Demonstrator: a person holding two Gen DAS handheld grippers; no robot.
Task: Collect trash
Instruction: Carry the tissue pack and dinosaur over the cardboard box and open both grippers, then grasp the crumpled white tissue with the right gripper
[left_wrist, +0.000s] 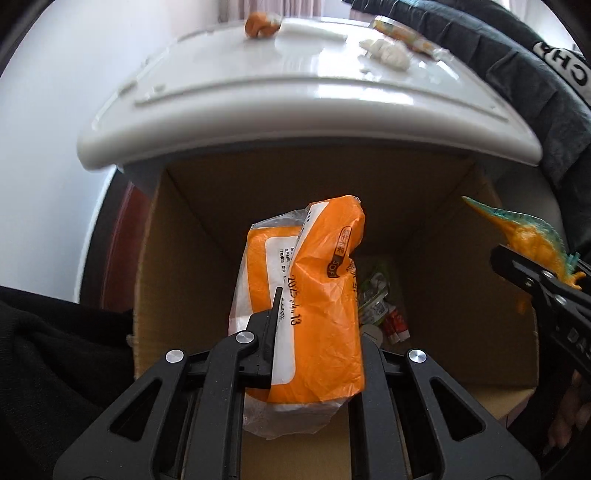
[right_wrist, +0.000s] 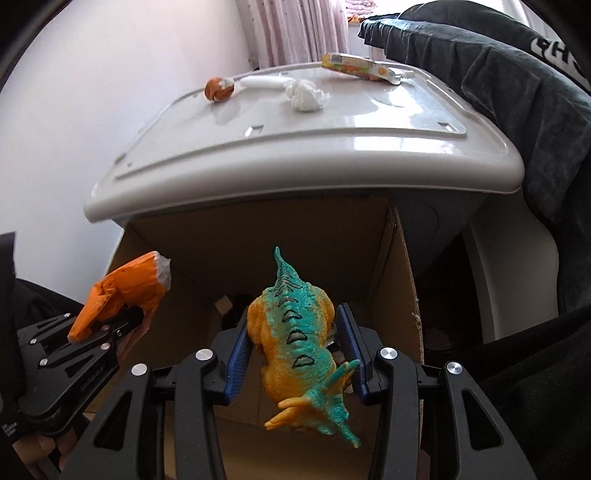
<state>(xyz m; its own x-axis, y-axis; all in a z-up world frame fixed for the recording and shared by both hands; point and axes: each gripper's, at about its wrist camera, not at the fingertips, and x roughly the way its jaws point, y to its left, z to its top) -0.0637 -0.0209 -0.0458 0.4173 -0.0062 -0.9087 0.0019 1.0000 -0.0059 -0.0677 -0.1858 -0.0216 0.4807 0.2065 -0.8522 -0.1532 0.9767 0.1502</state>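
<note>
My left gripper (left_wrist: 317, 317) is shut on an orange plastic wrapper (left_wrist: 317, 295) and holds it above an open cardboard box (left_wrist: 184, 266). Small wrappers (left_wrist: 380, 306) lie at the box bottom. My right gripper (right_wrist: 291, 332) is shut on an orange and teal toy dinosaur (right_wrist: 295, 332), tail pointing forward, over the same box (right_wrist: 399, 280). The dinosaur (left_wrist: 532, 236) and right gripper (left_wrist: 546, 288) show at the right of the left wrist view. The left gripper (right_wrist: 122, 325) with the wrapper (right_wrist: 122, 288) shows at the left of the right wrist view.
A white plastic lid (right_wrist: 332, 133) overhangs the box's far side. On it lie an orange crumpled scrap (right_wrist: 219, 88), a white tissue ball (right_wrist: 306, 96) and a yellow packet (right_wrist: 358, 68). Dark cloth (right_wrist: 517, 92) hangs at the right. A white wall stands at the left.
</note>
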